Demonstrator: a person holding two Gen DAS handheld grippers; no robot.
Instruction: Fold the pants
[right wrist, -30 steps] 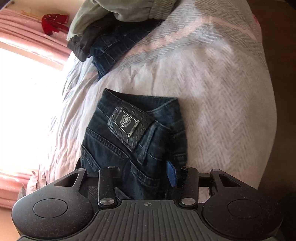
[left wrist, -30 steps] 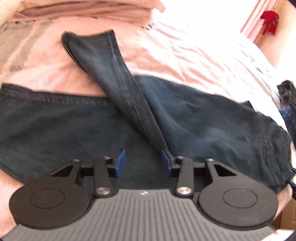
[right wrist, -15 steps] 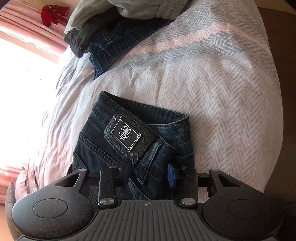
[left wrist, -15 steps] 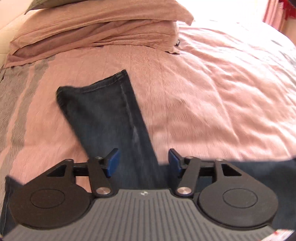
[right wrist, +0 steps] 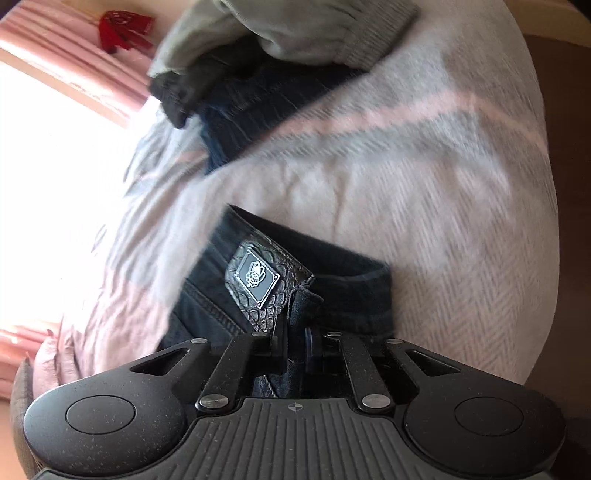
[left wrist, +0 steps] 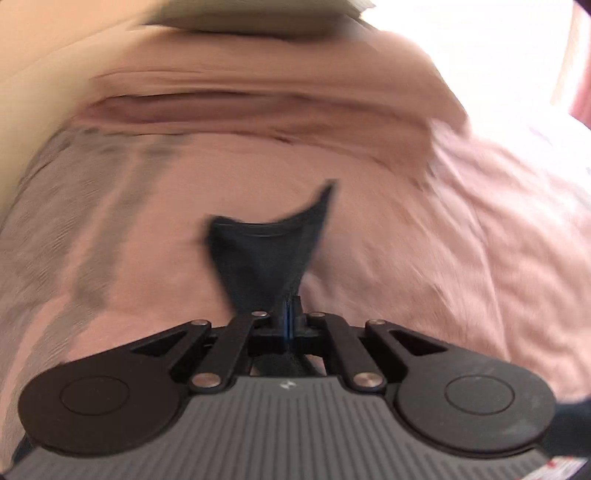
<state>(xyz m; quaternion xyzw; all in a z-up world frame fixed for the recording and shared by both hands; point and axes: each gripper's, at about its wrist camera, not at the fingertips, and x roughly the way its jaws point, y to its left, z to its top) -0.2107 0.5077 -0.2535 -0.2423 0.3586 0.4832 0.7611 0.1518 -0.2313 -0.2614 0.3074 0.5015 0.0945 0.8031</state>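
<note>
Pants (right wrist: 343, 295), emblem patch (right wrist: 258, 278) without legible writing, pinched by right hand-held gripper (right wrist: 295, 341) and left hand-held gripper (left wrist: 290, 314).

Both wrist views look close along their fingers at the jeans (right wrist: 332, 291) on the bed (left wrist: 424, 258).

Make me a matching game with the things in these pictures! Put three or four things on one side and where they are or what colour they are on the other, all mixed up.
Things:
1. jeans leg
2. leather patch
3. grey top
4. red thing

Matches:
A. hangs by the pink curtain
B. pinched in the left gripper
C. sits on the jeans' waistband, just ahead of the right gripper
D. heaped on the clothes pile at the far end of the bed

Pairs: 1-B, 2-C, 3-D, 4-A
</note>
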